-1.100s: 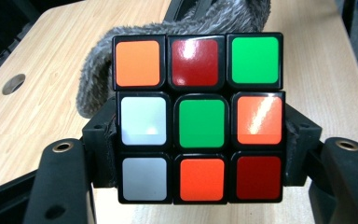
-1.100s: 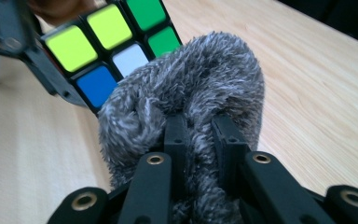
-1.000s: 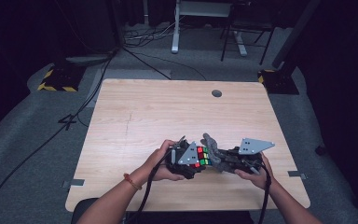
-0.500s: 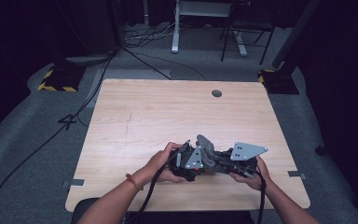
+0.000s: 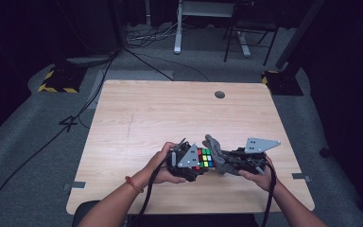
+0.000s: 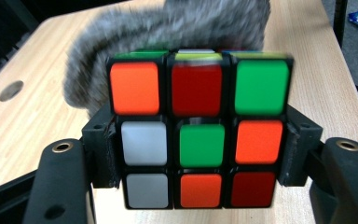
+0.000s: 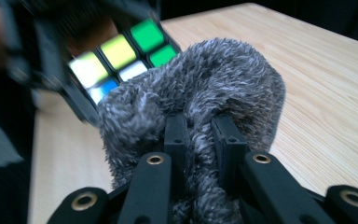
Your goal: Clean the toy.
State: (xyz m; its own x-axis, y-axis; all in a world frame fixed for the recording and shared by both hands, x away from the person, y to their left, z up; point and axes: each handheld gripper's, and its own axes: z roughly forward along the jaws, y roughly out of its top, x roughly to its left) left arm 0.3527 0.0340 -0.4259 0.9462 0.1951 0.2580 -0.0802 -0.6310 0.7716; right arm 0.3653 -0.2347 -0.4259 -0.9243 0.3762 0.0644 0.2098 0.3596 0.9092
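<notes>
I have one table (image 5: pixel 146 123) in front of me, bare wood apart from a round hole near its far edge, and all the work sits close to its near edge. On it, or just above it, I count two grippers, one puzzle cube and one grey fuzzy cloth. My left gripper (image 6: pixel 200 149) has its jaws clamped on opposite sides of the puzzle cube (image 6: pixel 199 128), which I see held upright with its coloured face toward the camera; from above, the cube (image 5: pixel 204 158) sits between my two hands. My right gripper (image 7: pixel 200 135) has its jaws pinching a bunched fold of the cloth (image 7: pixel 200 88), and that cloth is pressed against the far side of the cube. I judge the step in hand to be wiping the cube: one tool steadies it, the other rubs it. The next move, as I read it, calls for dragging the cloth across a face while I keep the left grip firm, then turning the cube to offer an unwiped side. The blur in the gripper views makes me cautious about exactly which face the cloth touches.
</notes>
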